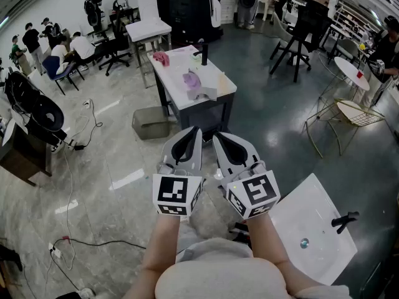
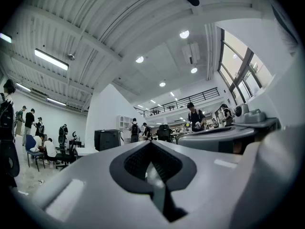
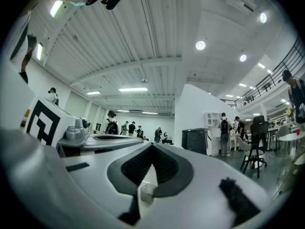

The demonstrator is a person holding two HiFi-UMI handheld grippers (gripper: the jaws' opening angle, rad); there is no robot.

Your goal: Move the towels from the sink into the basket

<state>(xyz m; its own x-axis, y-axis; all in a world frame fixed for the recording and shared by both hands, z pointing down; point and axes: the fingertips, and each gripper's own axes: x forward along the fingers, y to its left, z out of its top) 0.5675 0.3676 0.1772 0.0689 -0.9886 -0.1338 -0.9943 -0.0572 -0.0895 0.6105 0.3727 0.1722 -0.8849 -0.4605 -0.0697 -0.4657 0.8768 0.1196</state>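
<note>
A pink towel [image 1: 161,58] and a purple towel [image 1: 192,81] lie on a white countertop [image 1: 221,83] with a black faucet [image 1: 203,53], several steps ahead of me. A grey basket [image 1: 149,122] stands on the floor at that counter's left front corner. My left gripper [image 1: 195,131] and right gripper [image 1: 217,137] are held side by side close to my body, pointing level toward the counter and far from the towels. Both have their jaws together with nothing between them. The left gripper view [image 2: 151,144] and right gripper view [image 3: 152,147] show only the room beyond.
A white sink basin [image 1: 315,232] with a black faucet [image 1: 345,219] sits at the lower right. A wire chair [image 1: 349,117], round table [image 1: 349,70] and black stand [image 1: 293,45] are to the right. People sit at desks [image 1: 59,48] far left. Cables [image 1: 68,242] cross the floor.
</note>
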